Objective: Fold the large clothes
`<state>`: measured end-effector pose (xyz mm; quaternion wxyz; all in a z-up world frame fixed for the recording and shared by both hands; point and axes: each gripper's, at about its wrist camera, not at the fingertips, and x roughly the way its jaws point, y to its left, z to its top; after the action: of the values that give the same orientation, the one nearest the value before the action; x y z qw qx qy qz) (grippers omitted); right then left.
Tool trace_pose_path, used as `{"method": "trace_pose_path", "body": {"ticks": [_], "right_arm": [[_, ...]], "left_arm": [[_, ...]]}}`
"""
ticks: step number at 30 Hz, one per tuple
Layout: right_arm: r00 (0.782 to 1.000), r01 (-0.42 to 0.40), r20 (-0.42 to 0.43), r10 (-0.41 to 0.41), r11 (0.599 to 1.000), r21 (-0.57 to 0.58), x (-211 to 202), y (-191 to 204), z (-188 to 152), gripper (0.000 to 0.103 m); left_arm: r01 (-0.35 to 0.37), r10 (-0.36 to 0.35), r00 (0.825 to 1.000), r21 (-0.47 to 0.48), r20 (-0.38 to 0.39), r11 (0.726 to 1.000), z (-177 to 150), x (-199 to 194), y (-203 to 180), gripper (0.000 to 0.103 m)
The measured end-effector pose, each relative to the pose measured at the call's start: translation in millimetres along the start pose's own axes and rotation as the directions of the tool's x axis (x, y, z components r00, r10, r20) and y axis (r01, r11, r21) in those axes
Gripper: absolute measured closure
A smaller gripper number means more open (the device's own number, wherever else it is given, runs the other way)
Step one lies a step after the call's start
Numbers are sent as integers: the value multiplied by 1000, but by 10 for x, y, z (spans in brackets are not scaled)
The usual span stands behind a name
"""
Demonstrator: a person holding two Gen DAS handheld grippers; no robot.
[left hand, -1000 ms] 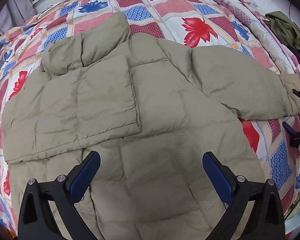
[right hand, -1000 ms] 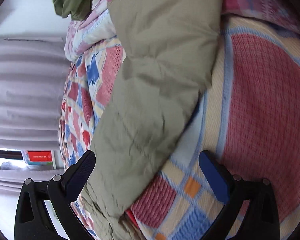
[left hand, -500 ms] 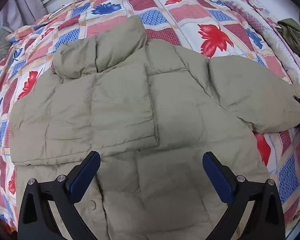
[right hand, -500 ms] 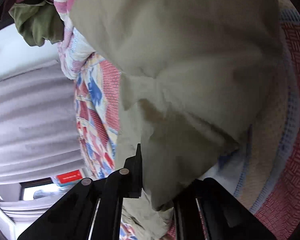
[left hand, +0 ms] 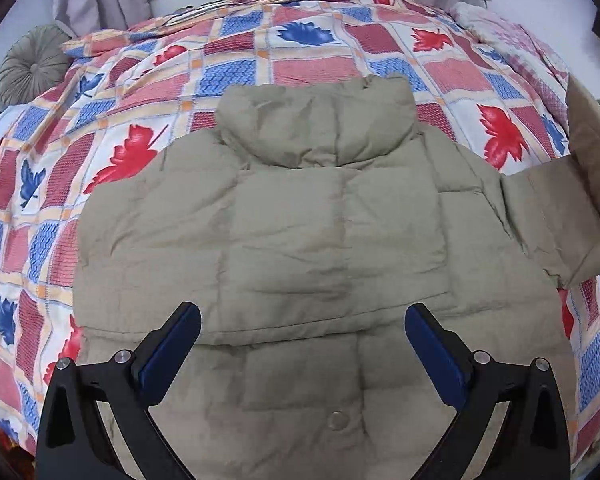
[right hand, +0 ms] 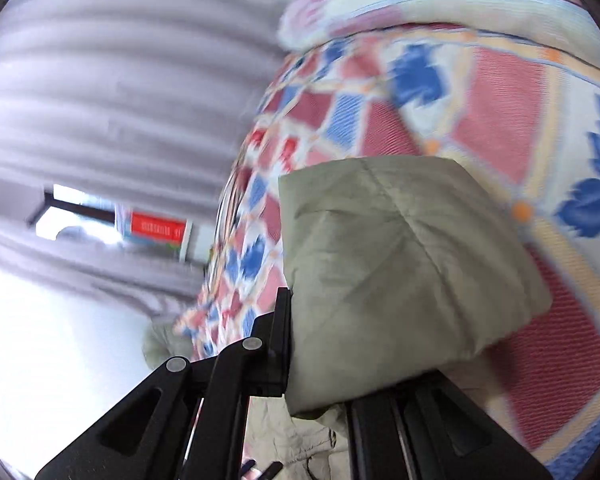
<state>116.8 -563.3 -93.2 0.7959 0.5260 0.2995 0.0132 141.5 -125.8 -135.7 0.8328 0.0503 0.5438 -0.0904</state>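
An olive-beige puffer jacket lies spread on the bed, collar at the far side. Its left sleeve is folded across the body. My left gripper hovers open and empty over the jacket's lower half, above a snap button. Its right sleeve is lifted at the right edge of the left wrist view. My right gripper is shut on that sleeve's cuff and holds it above the bed.
The bed carries a patchwork quilt with red and blue leaves. A round grey cushion sits at the far left corner. Grey curtains and a window sill with red items stand behind the bed.
My right gripper closed on the right sleeve's cuff and lifted it off the quilt. My left gripper stayed open and shifted so the jacket sits centred under it.
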Motion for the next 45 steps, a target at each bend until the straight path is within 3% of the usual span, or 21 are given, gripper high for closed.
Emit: {"method": "trace_pose_path", "body": {"ticks": [5,9,12,16,19,22,23,25,26,27,30,33,38,39,40,41,42,45], "right_arm": [[990,49,-115,-86,954,-295,744,883,-745,97],[963,59,-217,-161,910,-411,1291,1152,-1412,97],[929,96,-276,-248,879,-467,1647,1094,-1884,97],[874,178,-333,-353,872,-456,1996,815,-2343,97],[843,244,-339,-418,858,-451,2068,584,-2509,97],[828,275,-330,-453,841,-465,2084,504,-2554,95],[826,275,-335,-455,842,-464,2089,502,-2545,91],[820,268,-350,-453,845,-463,2069,547,-2523,71],[821,257,-358,-444,848,-463,2050,597,-2520,49],[828,242,-358,-432,851,-466,2005,658,-2515,34],[850,213,-330,-411,840,-499,1769,821,-2475,33],[865,244,-290,-409,849,-468,1526,800,-2356,33],[904,311,-219,-367,917,-251,1285,512,-1938,33],[915,311,-208,-346,933,-183,1278,440,-1848,35],[924,311,-193,-331,942,-126,1281,384,-1774,43],[925,315,-191,-327,945,-89,1318,353,-1725,77],[924,319,-196,-327,945,-71,1382,356,-1690,91],[934,267,-187,-305,942,-203,1559,695,-1757,91]], "left_arm": [[-29,29,1000,-69,-2,997,-42,23,661,1],[-59,60,998,-105,9,993,-50,23,1115,1],[-81,83,996,-115,14,990,-52,39,1385,1],[-100,101,995,-63,6,993,-74,119,1573,1],[-104,104,995,-15,-4,994,-120,178,1569,1],[-57,56,998,-30,-37,998,-155,263,1508,1],[-39,37,998,-42,-44,998,-160,293,1486,1],[-7,4,998,-65,-55,998,-158,343,1420,1],[6,-10,998,-73,-55,997,-151,356,1383,1],[17,-21,998,-78,-52,997,-142,359,1350,1],[28,-32,999,-84,-39,996,-87,351,1304,1],[48,-51,998,-100,-28,994,-21,324,1355,1],[71,-71,997,-130,4,989,66,249,1540,1],[69,-68,998,-136,9,988,80,237,1578,1],[70,-68,998,-145,15,987,91,221,1621,1],[82,-79,997,-162,23,983,101,202,1675,1],[103,-99,995,-181,29,978,109,190,1722,1],[213,-208,977,-246,48,946,126,174,1856,1]]}}
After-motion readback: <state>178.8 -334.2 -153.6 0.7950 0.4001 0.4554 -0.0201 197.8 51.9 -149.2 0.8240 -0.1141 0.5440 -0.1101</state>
